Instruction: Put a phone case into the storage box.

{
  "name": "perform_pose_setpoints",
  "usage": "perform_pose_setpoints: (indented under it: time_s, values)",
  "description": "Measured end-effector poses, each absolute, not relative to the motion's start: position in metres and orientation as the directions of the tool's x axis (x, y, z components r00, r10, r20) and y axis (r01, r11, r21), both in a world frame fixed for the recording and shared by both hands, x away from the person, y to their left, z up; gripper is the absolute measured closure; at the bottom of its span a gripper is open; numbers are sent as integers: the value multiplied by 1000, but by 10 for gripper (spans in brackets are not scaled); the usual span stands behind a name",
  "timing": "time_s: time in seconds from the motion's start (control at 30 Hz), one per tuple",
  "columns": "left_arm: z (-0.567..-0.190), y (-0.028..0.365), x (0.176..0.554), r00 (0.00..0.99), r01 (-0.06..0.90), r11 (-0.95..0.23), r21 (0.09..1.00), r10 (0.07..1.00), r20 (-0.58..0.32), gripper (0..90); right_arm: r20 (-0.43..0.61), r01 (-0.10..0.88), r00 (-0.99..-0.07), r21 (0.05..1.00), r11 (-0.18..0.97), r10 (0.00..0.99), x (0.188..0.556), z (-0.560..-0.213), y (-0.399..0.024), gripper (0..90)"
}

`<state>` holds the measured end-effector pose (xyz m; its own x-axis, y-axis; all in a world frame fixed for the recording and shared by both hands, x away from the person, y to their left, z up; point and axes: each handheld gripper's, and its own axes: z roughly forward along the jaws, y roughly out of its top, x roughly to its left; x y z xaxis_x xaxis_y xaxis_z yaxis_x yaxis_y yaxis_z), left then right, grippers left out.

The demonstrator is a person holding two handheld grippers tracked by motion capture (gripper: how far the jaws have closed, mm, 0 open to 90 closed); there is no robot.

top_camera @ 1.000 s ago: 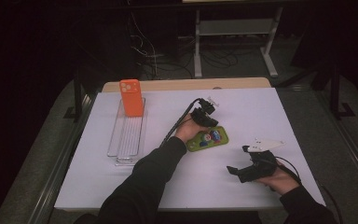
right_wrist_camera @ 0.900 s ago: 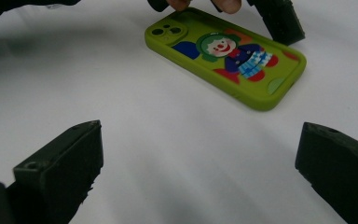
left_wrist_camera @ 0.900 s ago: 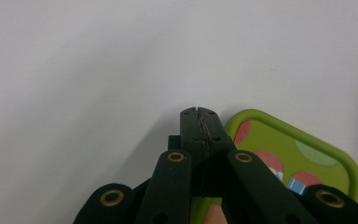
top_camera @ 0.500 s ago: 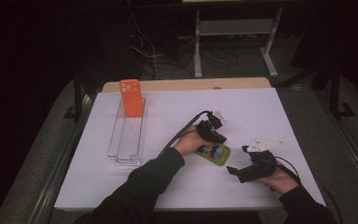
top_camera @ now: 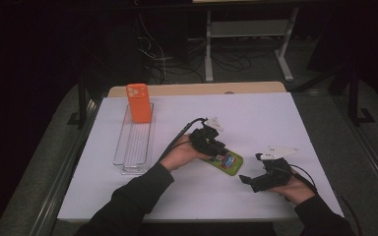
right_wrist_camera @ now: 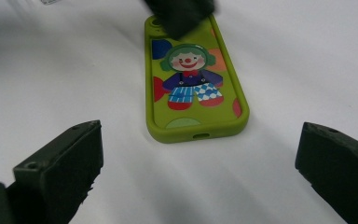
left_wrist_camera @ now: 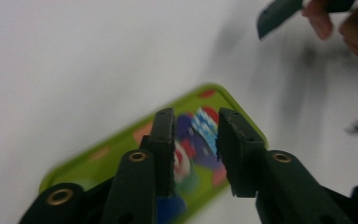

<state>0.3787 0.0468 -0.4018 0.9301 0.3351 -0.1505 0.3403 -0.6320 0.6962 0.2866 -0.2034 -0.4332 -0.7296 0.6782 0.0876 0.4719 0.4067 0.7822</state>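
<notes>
Phone case, green with a clown on it, lies flat on the white table in the high view, its long axis slanting from upper left to lower right. My left gripper sits over its upper-left end, while my right gripper waits just beside the lower-right end, apart from it. An orange phone stands in a clear tray well off to the left.

Left gripper view next: my left jaws have just been opening and stand a narrow gap apart, above the blurred case, with nothing pinched between them.

Right gripper view: my right jaws are spread wide and hold nothing. The case lies straight ahead between them, its near short end with the charging slot facing me and its length running directly away. I judge the right hand is better lined up to close in across its width.
</notes>
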Motion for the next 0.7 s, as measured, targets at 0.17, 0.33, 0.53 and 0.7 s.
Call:
perform_pose_setpoints:
  time_s: [0.17, 0.33, 0.53, 0.7]
  values:
    - [-401, 76, 354, 921, 353, -610, 709, 358, -152, 521, 87, 474, -727, 782, 405, 682, 285, -433, -203, 3]
    - [-402, 104, 330, 917, 329, -620, 712, 389, -86, 344, 85, 478, -723, 779, 407, 686, 285, -432, -202, 3]
    - [-403, 135, 317, 903, 350, -582, 734, 417, -100, 179, 92, 484, -715, 780, 397, 693, 285, -431, -203, 3]
    - [-405, 149, 314, 896, 363, -549, 753, 427, -120, 80, 103, 502, -708, 770, 395, 698, 286, -431, -202, 3]
